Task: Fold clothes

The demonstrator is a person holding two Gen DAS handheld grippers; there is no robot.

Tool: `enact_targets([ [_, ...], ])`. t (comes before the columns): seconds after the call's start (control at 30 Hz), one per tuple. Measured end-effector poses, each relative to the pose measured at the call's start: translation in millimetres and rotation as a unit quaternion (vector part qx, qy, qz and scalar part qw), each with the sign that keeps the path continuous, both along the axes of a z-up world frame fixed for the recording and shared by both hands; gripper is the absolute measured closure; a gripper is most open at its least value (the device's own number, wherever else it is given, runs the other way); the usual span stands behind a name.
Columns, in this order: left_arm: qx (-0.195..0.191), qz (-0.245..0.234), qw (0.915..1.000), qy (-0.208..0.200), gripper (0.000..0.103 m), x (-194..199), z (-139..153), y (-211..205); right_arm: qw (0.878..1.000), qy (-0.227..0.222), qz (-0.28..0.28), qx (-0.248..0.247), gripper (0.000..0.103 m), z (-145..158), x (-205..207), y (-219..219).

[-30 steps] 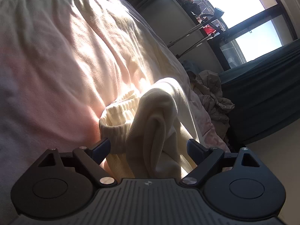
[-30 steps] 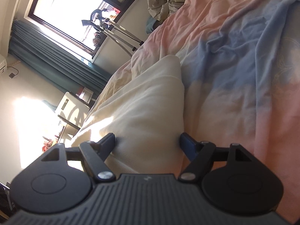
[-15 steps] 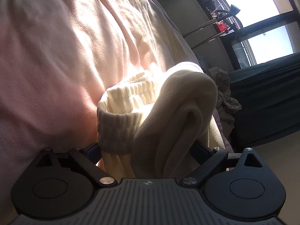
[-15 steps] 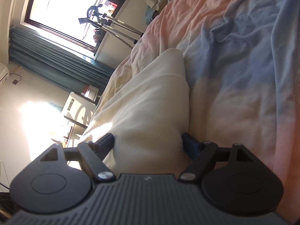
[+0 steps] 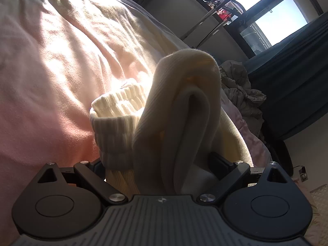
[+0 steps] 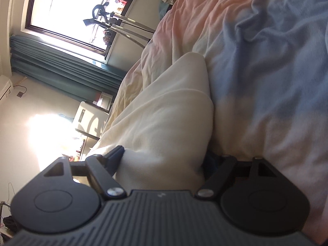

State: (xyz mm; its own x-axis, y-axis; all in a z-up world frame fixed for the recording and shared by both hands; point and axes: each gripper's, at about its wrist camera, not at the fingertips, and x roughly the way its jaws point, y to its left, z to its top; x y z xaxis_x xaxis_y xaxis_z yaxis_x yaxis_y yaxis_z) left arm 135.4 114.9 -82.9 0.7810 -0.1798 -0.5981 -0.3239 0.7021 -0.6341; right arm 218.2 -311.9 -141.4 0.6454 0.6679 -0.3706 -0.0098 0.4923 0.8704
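A cream ribbed knit garment lies bunched and folded on the bed, its ribbed hem or cuff at the left. My left gripper has its jaws wide apart with the thick fold between them; the fingertips are mostly hidden by cloth. The same cream garment fills the right wrist view. My right gripper also stands wide with the cloth between its jaws, resting on the bedcover.
The bed has a pink, cream and blue cover, pink in the left wrist view. A crumpled grey cloth pile lies at the bed's far end. A window, teal curtains and a metal stand lie beyond.
Both grippers have pushed forward into the garment, so the cloth now sits deeper between the jaws. The fold in the left gripper has risen and bunched up taller.
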Motion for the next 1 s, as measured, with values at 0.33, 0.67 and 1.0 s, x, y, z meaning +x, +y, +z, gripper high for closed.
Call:
enact_targets([
  [0.33,-0.152,0.029,0.9879,-0.003,0.025,-1.1,-37.6,32.5,0.995,-0.051,-0.039,-0.078,0.065,30.5,-21.0,19.7],
  [0.67,-0.163,0.016,0.9843,-0.066,0.074,-37.7,0.2,27.6,0.975,-0.166,-0.039,-0.14,0.075,117.0,-58.0,35.1],
  [1.0,-0.151,-0.057,0.9797,-0.119,0.074,-53.9,86.0,-67.6,0.96,-0.229,-0.079,-0.137,0.075,206.7,-110.3,-54.2],
])
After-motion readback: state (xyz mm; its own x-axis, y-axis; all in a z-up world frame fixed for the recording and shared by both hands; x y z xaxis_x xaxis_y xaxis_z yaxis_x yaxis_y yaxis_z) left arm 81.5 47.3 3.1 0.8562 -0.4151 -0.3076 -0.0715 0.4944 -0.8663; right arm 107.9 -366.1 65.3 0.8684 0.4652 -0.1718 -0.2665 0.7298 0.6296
